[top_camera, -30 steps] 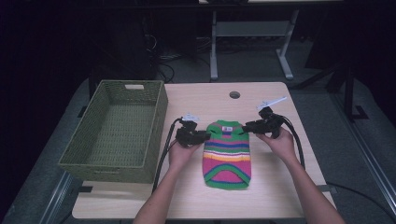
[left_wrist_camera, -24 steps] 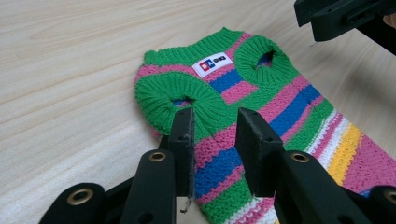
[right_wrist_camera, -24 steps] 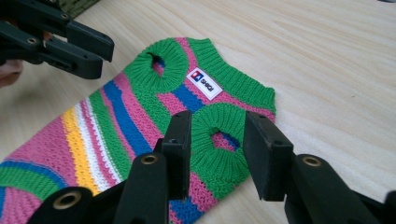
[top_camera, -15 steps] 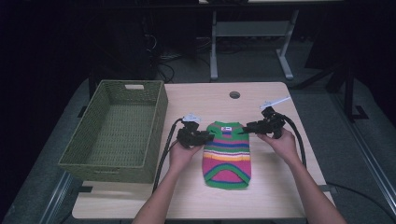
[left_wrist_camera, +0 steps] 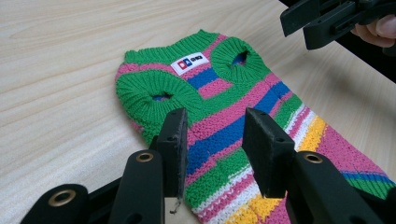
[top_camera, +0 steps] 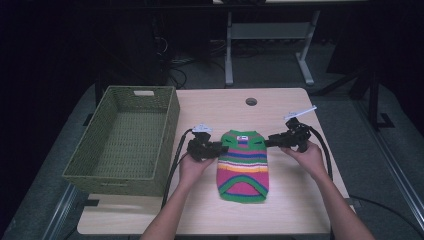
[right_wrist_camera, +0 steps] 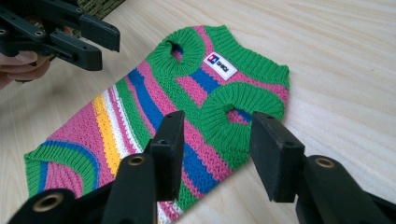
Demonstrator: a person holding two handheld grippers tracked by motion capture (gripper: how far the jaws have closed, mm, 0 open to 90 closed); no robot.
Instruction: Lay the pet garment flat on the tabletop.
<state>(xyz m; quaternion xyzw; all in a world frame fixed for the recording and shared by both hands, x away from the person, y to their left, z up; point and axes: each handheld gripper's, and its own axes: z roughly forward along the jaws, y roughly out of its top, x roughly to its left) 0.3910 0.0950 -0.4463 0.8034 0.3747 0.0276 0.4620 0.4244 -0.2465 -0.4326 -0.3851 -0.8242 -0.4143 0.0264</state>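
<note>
Toward the near edge of the surface [top_camera: 210, 220], at its middle, one striped knit sweater [top_camera: 243, 165] is lying flat, hem nearest the person, neck toward the far edge.

Left claw [top_camera: 223, 148]: sitting at the sweater's left shoulder, jaws spread and just having been opening; knit is lying under and between them, pads not pressing it.

Right claw [top_camera: 268, 142]: sitting at the right shoulder, likewise spread and just having been opening, with the sleeve edge below the gap and nothing pinched.

Left edge of the surface: one green woven basket [top_camera: 87, 165], standing well apart from the sweater.

Far edge: one round cable hole [top_camera: 251, 101].

Progress, as judged: the garment is looking spread and released; any folding or moving into the basket is remaining.

Views: the left gripper view is giving the white neck label [left_wrist_camera: 189, 62] and both sleeve openings, which the high view is rendering too small to read; the high view is placing the basket relative to the sweater.
</note>
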